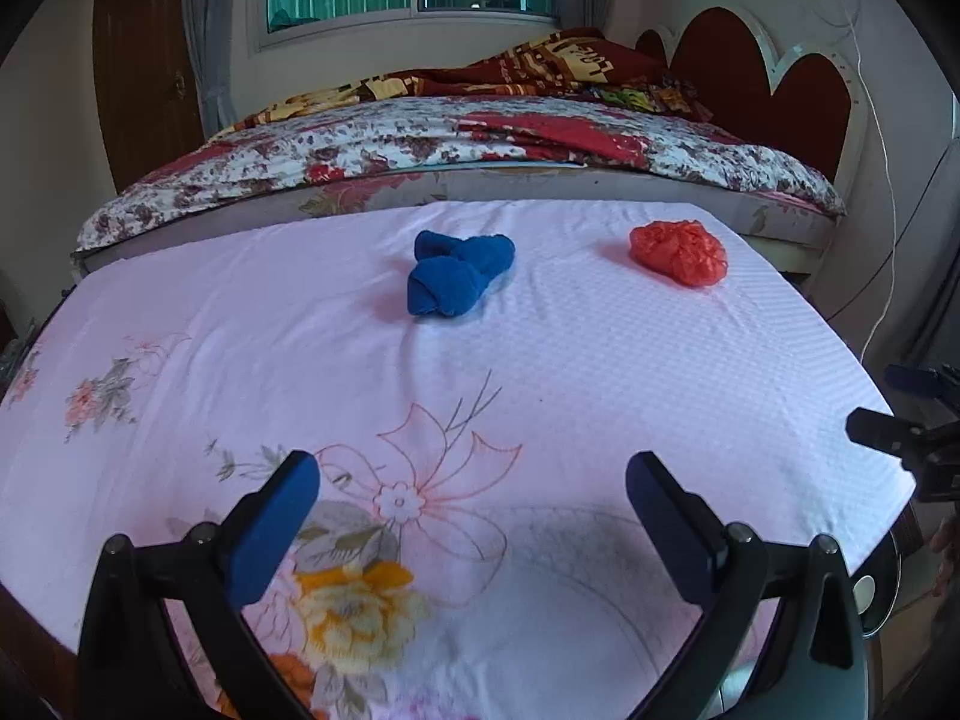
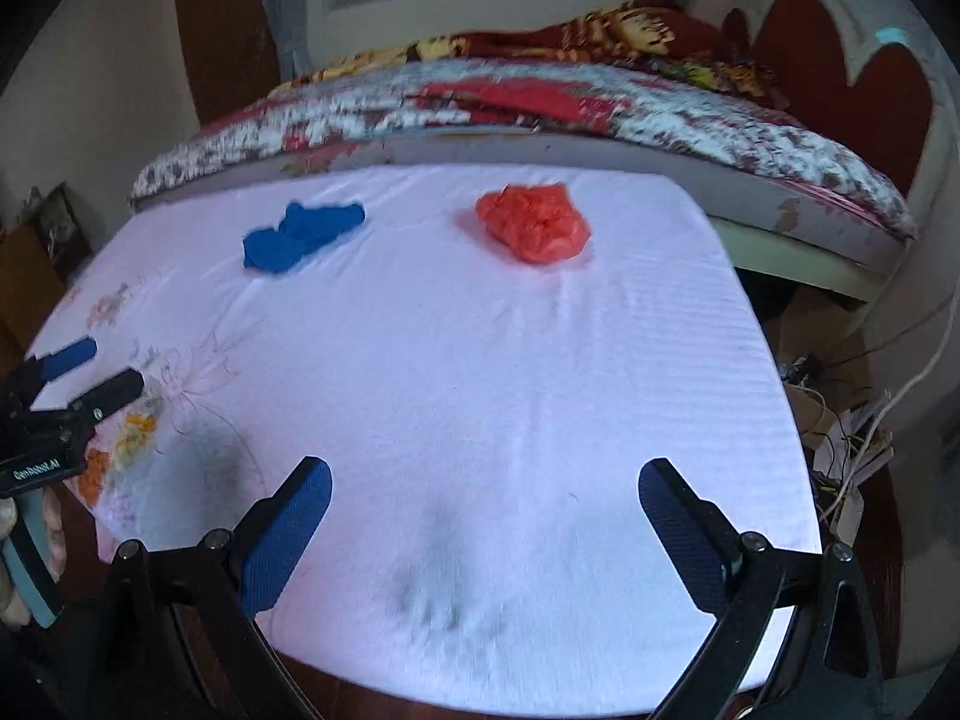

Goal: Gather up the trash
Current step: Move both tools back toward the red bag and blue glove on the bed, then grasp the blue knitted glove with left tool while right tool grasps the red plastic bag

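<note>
Both claws hung spread wide and empty over the near edge of the cloth-covered bench [image 2: 600,360]: the left claw [image 1: 471,480] above the flower print, the right claw [image 2: 486,483] over plain cloth. Farther off, near the bench's far edge, lay the blue cloth bundle [image 1: 459,273], ahead of the left claw with its long axis slanting away rightward, and the crumpled orange plastic bag [image 2: 534,225], almost straight ahead of the right claw, probably the nearer one. Beyond stood the bed [image 1: 420,138].

Legible text: "GenRobot.AI", white lettering on the black body of the left gripper [image 2: 90,378], at the left edge of the right wrist view. Lettering on the far bed's blanket [image 1: 564,57] is illegible.
</note>
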